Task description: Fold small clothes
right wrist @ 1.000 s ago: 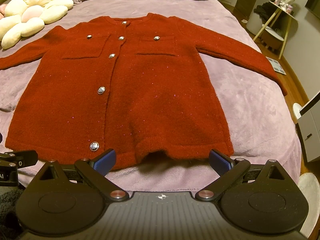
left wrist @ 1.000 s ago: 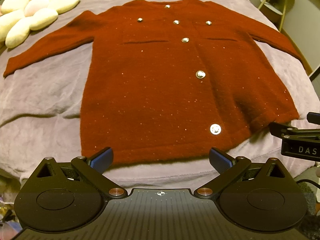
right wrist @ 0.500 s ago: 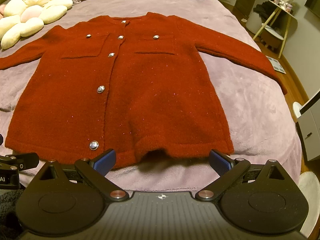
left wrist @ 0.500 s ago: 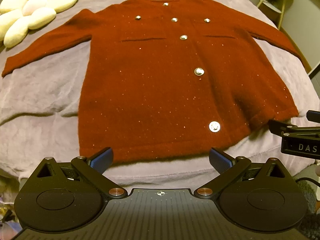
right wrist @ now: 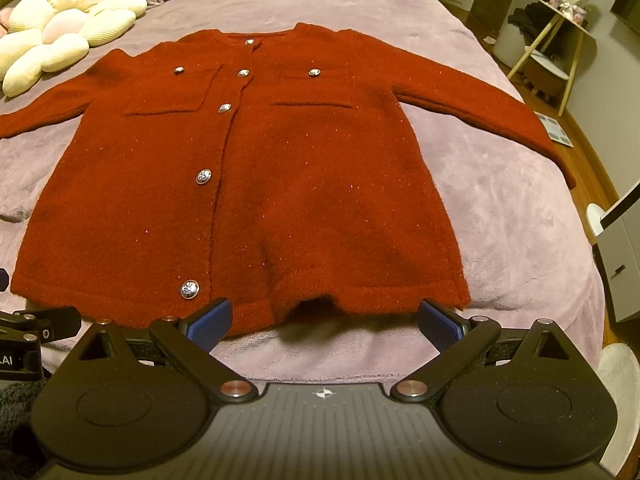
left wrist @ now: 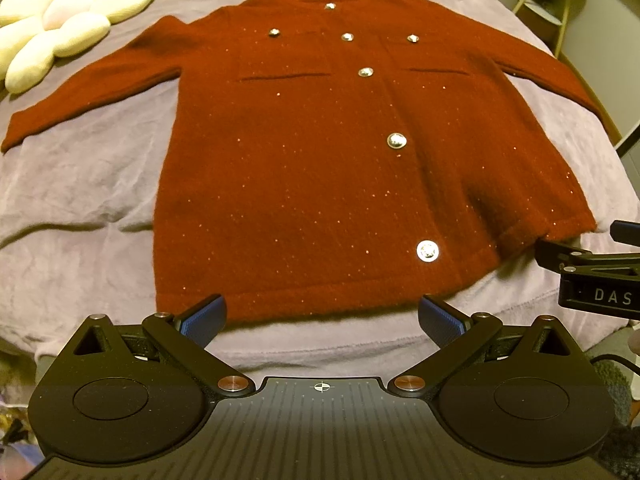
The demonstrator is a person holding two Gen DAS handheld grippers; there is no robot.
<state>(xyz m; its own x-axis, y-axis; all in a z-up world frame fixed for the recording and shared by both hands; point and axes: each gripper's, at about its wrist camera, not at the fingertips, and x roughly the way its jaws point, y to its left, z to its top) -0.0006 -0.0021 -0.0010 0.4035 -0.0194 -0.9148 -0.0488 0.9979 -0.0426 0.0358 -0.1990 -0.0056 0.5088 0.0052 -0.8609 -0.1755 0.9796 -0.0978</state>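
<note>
A: Where is the red cardigan [left wrist: 320, 168]?
B: Flat on the purple blanket [left wrist: 80, 184], looking slightly nearer than before.
A: And the grippers?
B: Left gripper [left wrist: 322, 318] and right gripper [right wrist: 326, 320] both stay wide open, holding nothing, at the hem.

Both views are taken low at the foot of the bed [left wrist: 80, 184], facing its head, close to the hem of the red cardigan [left wrist: 320, 160]. The left view is set leftward, the right rightward; cardigan and flower cushion [right wrist: 60, 40] are shared.
</note>
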